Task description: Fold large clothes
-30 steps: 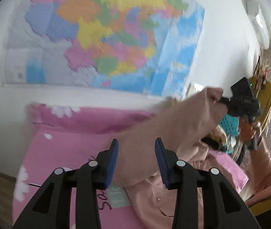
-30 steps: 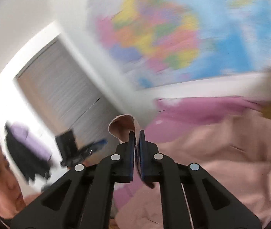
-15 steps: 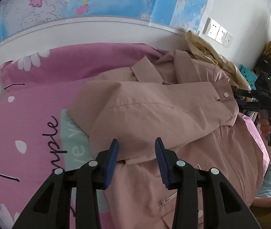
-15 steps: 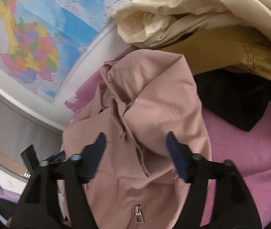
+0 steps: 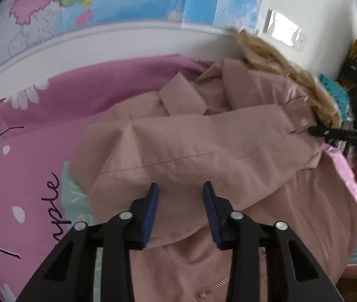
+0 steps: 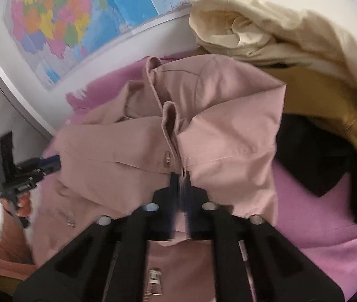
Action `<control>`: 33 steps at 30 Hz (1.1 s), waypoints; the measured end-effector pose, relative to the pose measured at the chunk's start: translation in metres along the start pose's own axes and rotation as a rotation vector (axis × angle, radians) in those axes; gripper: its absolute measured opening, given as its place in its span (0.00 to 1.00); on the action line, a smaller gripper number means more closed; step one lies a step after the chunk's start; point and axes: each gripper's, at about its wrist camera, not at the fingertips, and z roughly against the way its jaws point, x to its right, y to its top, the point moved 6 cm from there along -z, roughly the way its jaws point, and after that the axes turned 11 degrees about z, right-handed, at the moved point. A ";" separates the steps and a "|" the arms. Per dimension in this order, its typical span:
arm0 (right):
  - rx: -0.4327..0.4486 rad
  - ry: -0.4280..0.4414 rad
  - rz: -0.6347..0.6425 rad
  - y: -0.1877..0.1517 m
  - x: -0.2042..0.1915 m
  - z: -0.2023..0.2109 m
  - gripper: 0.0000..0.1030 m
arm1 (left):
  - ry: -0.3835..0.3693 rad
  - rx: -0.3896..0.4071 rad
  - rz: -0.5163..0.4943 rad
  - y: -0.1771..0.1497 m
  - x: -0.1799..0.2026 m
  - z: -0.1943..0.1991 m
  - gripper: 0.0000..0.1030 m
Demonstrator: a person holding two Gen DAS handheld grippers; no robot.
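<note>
A dusty-pink cotton jacket fills the centre of the left wrist frame, with silver zip teeth at the bottom edge. Under it, at lower left, lies a magenta-pink bed cover printed with white daisy petals, dark script lettering and a mint-green patch. Across the top runs a paper wall map in sky blue with pink, green and yellow regions (orange too, in the right wrist frame). At upper right of the right wrist frame sit a cream cloth bundle, a mustard-yellow garment and a black garment.
</note>
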 end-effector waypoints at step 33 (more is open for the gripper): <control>0.098 -0.231 0.242 -0.002 -0.034 0.045 0.19 | -0.012 -0.024 -0.002 -0.015 0.024 -0.019 0.21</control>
